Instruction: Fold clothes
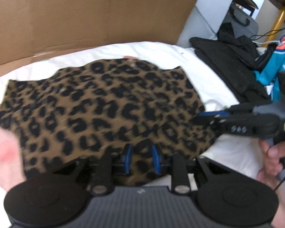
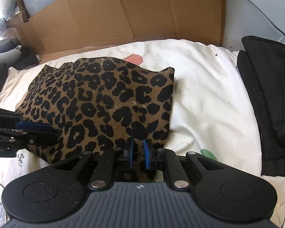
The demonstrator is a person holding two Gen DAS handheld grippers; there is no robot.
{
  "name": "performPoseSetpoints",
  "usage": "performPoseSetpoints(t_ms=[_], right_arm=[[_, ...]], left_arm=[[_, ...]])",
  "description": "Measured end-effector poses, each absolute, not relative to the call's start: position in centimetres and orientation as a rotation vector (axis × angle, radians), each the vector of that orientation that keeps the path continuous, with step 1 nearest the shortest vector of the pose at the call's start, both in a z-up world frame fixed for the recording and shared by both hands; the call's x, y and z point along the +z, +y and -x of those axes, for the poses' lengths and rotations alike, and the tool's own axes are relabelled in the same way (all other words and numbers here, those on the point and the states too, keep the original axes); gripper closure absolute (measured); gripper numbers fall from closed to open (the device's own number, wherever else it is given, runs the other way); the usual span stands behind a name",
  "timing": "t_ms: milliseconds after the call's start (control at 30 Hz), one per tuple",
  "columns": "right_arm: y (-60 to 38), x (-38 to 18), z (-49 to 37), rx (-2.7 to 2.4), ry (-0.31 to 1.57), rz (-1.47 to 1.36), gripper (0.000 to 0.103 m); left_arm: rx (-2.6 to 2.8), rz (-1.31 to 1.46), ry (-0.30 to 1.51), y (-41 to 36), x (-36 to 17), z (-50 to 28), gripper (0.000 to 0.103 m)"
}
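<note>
**Two grippers on one leopard-print garment**

Two handheld grippers work a leopard-print garment (image 2: 102, 102), which lies folded on a white bedsheet (image 2: 209, 98) in front of a flattened cardboard sheet (image 2: 134, 13).

Right gripper (image 2: 138, 153): blue pads nearly together at the garment's near edge, with a fold of the cloth pinched between them. A hand (image 1: 273, 157) holds its grip in the left wrist view.

Left gripper (image 1: 141, 158): narrow gap between its blue pads, leopard cloth lying in that gap. The picture is blurred; whether the pads press on the cloth cannot be told. In the right wrist view its tips meet the garment's left edge.

Writing: a small black Chinese character (image 2: 20, 160) is printed on the sheet near the left gripper. Lettering on both gripper bodies is too blurred to read. A teal garment (image 1: 275, 64) carries a round emblem, illegible.

Dark folded clothing (image 2: 269, 95) lies beside the sheet, on its right side.
</note>
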State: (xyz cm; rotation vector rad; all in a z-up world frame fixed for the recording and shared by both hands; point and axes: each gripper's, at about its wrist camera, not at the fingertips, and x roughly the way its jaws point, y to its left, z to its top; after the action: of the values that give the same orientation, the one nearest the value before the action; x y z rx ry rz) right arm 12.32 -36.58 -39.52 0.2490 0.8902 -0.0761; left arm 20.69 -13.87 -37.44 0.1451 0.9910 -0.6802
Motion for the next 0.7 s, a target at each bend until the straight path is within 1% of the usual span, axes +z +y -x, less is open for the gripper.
performPoseSetpoints(t_ms=[233,433,533,700], right_arm=[[-36.5,-39.7,-12.4,-0.073,0.89,-0.241,0.086],[-36.5,-39.6,-12.7,-0.078,0.907,-0.243,0.086],[-36.2,-38.6,-13.0,-0.097,0.918,-0.213,0.085],[-35.4,-35.8,-13.0,-0.073,0.828,-0.185,0.085]], left_arm=[[-0.606,-0.197,0.984,-10.8,-37.2,-20.4,0.078],[-0.542,-0.167,1.029,-8.2,-37.0,-20.3,0.078],[-0.52,-0.15,1.022,-7.5,-36.0,-20.0,0.077],[-0.54,-0.104,0.987,-8.2,-34.4,-19.7,0.076]])
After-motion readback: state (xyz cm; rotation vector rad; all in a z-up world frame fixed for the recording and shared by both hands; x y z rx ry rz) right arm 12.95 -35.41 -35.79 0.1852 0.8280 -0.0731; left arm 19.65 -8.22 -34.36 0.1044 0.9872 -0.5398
